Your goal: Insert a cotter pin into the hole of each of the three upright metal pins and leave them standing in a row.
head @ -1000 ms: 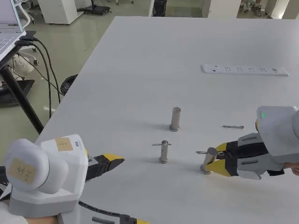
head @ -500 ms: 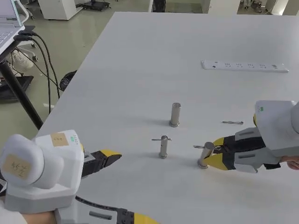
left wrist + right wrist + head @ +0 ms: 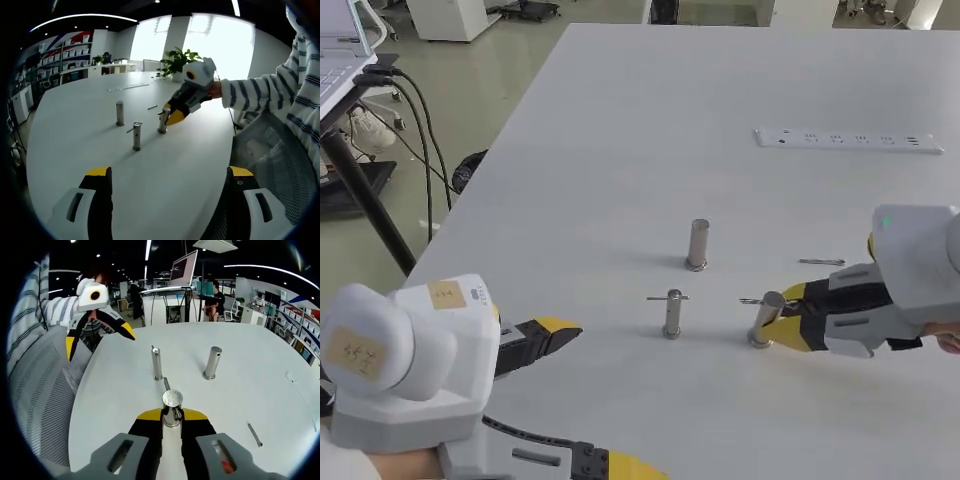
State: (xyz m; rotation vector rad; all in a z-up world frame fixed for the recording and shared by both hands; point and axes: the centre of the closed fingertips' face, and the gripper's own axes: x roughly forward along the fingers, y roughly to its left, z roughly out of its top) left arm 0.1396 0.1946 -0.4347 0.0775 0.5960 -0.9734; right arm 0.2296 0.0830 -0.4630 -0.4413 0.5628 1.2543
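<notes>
Three upright metal pins stand on the white table. The far pin [image 3: 698, 245] is bare. The middle pin [image 3: 672, 313] has a cotter pin across its top. My right gripper [image 3: 782, 318] is shut on the right pin [image 3: 764, 322], whose shaft [image 3: 172, 407] sits between the yellow jaw tips. A cotter pin [image 3: 750, 300] sticks out of this pin on the side away from the gripper [image 3: 166, 384]. My left gripper [image 3: 555, 335] hangs open near the table's front left, well away from the pins. In the left gripper view the pin row [image 3: 136, 136] lies ahead.
A loose cotter pin [image 3: 820, 262] lies on the table behind the right gripper. A white power strip [image 3: 850, 141] lies farther back on the right. The table's left edge [image 3: 480, 190] drops to a floor with cables.
The head camera has shifted slightly. My right gripper has stayed at the right pin with the cotter pin through it. The left gripper has hardly moved.
</notes>
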